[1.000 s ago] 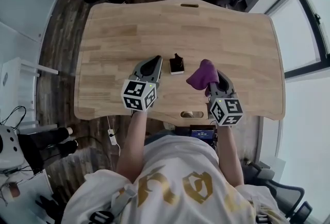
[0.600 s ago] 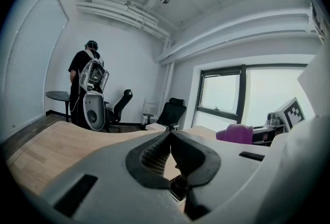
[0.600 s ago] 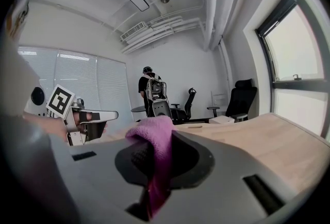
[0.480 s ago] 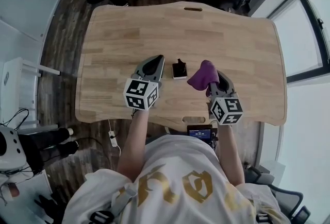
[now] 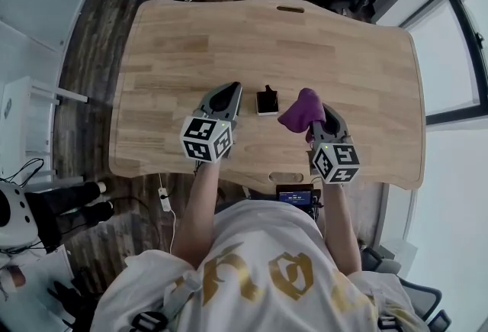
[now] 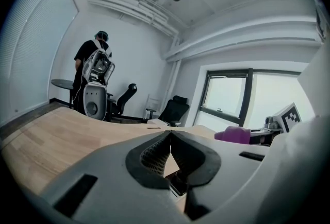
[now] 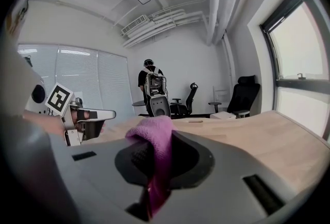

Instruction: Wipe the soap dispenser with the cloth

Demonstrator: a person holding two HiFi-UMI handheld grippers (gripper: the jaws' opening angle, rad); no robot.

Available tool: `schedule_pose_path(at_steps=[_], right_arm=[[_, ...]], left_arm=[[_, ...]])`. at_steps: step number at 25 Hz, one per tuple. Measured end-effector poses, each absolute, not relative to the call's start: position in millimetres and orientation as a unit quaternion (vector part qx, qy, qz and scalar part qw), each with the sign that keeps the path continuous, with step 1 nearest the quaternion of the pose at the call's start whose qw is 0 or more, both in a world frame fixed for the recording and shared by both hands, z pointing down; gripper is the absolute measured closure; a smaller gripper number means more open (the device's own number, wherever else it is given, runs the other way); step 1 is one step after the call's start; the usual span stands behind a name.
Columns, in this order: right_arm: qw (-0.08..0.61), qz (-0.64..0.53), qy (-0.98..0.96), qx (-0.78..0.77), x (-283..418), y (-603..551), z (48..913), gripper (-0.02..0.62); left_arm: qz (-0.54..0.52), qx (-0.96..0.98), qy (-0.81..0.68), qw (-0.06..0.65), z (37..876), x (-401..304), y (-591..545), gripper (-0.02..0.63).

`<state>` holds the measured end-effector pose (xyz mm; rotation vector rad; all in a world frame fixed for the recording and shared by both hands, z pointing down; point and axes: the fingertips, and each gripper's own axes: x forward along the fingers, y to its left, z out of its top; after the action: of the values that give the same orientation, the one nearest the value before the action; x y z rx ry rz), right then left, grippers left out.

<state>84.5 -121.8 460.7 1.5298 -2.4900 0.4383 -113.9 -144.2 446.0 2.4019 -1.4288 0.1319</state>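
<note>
**Cloth Held in the Right Gripper, Soap Dispenser Between the Two Grippers**

The left gripper (image 5: 232, 89) has its jaws pressed together, and nothing is between them. It hovers over the near part of the wooden table (image 5: 343, 56).

The right gripper (image 5: 320, 120) pinches the purple cloth (image 5: 302, 108). The cloth bunches up above the jaws and hangs down between them.

The soap dispenser (image 5: 267, 101) is small and dark, with a black pump at its far side. It stands on the table between the two grippers, just right of the left gripper's tips and just left of the cloth. I cannot tell if the cloth touches it.

Beyond the far edge of the table, a person (image 7: 149, 81) stands near some office chairs (image 7: 243, 93).
</note>
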Motion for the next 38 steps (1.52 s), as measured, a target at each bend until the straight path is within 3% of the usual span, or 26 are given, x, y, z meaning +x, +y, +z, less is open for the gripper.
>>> schedule_pose_path(at_steps=[25,30,35,38], right_arm=[[0.148,0.177,-0.824,0.517,95,-152,512,0.561],[0.155,0.185,-0.816,0.525,105,-160,524,0.561],[0.158,0.193,-0.814,0.524,102,-164,532,0.561],[0.16,0.197,-0.814,0.522,103,-166,534,0.561]], left_arm=[[0.049,0.879,-0.428,0.202,518,-92,-164,0.574],[0.063,0.887,-0.4,0.222,539,-85,-163,0.514],[0.065,0.9,-0.365,0.229,553,-78,-160,0.378],[0.088,0.915,-0.332,0.214,562,-70,-155,0.352]])
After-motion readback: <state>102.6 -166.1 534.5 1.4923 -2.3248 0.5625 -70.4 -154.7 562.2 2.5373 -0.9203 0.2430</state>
